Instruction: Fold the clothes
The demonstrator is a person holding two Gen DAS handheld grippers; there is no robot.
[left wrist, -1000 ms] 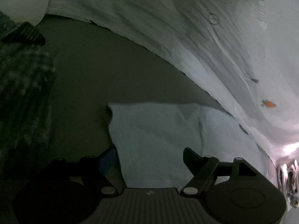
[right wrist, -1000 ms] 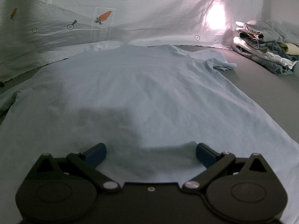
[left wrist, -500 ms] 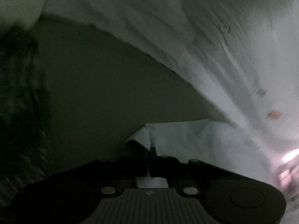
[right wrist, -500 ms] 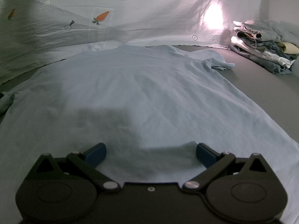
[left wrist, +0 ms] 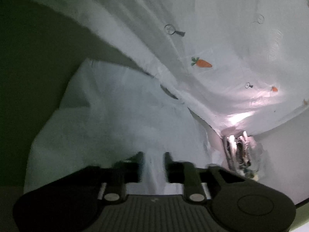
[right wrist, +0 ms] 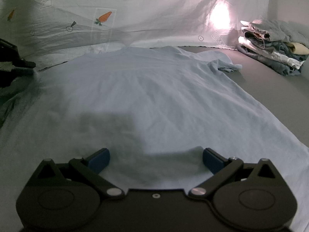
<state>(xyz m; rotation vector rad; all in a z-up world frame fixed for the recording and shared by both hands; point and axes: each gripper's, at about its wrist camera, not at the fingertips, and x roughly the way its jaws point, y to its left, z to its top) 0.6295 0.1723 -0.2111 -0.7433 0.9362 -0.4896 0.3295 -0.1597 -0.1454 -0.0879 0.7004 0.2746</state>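
Tee [right wrist: 154,96] lies flat on table [right wrist: 270,81], stack [right wrist: 270,46] done beside it; L claw [left wrist: 152,166] opening, cloth maybe betw. jaws but blurry, R claw [right wrist: 156,161] wide over hem w/ nothing held, most folding left.

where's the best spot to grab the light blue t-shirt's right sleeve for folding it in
Probably the sleeve by its crumpled outer tip, coming in from the bare grey table on the right. On the light blue t-shirt that tip is bunched and lifted off the surface, so a finger could likely slide under; the rest lies flat.
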